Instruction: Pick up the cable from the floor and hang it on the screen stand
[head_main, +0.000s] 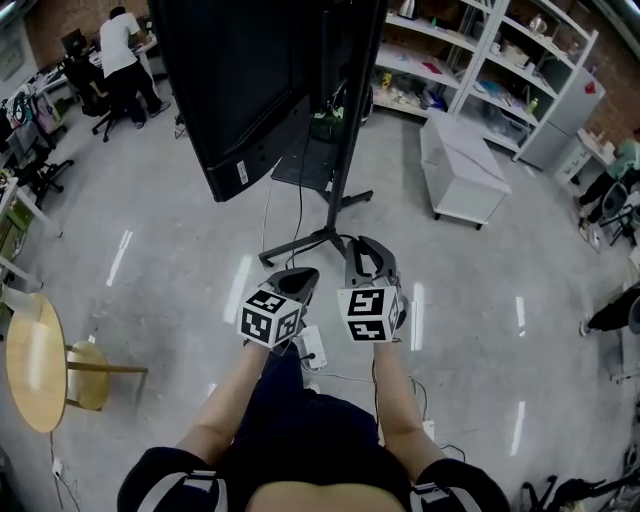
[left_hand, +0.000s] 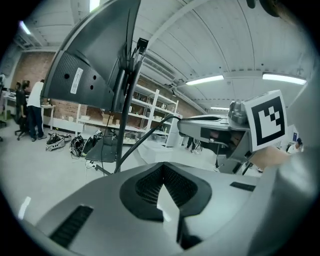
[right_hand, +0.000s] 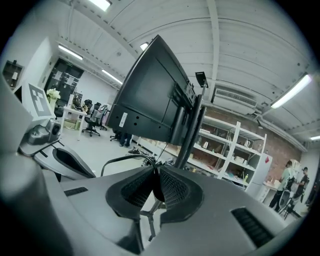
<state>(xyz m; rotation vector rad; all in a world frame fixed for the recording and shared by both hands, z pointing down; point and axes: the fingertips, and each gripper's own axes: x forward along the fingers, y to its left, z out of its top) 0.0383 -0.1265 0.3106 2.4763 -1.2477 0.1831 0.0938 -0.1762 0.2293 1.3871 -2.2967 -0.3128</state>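
Grey workshop floor (head_main: 170, 300), shelves (head_main: 480, 60) behind. Screen (head_main: 240, 80) on stand (head_main: 350, 120) straight ahead of both grippers, held side by side near stand's base. Right gripper (right_hand: 156, 167): jaws clamped on black cable (right_hand: 126, 156), which arcs left from pads, clear of floor, not on stand. Left gripper (left_hand: 163, 164): jaw tips together, nothing visible between

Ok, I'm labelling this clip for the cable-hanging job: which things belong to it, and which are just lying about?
Job: thin black cable, pinched in the right tongs; black metal screen stand.
Lying about: low white cabinet; round wooden table; white shelving racks.
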